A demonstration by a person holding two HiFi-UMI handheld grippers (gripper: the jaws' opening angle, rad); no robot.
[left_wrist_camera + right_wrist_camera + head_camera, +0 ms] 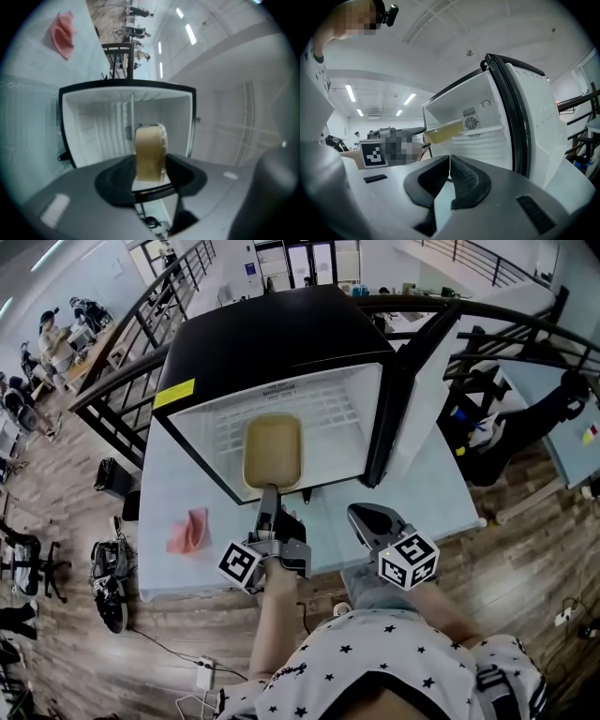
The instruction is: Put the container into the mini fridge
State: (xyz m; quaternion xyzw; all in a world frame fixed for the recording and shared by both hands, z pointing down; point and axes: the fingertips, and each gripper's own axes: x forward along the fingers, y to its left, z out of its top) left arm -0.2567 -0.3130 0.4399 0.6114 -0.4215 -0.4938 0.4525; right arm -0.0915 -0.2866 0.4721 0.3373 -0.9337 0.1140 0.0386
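The container (273,450) is a shallow tan tub with a clear rim, and my left gripper (270,491) is shut on its near end. It sits level in the mouth of the open mini fridge (272,338), over the white wire shelf. In the left gripper view the container (150,152) stands edge-on between the jaws, with the white fridge interior (93,122) behind it. The right gripper view shows the container (443,131) just above the shelf. Whether it touches the shelf, I cannot tell. My right gripper (366,518) is shut and empty near the table's front, below the fridge door.
The fridge door (427,390) swings open to the right. The fridge stands on a pale table (178,493), and a pink cloth (190,530) lies at its front left. Black railings run behind and to both sides. A wooden floor lies below.
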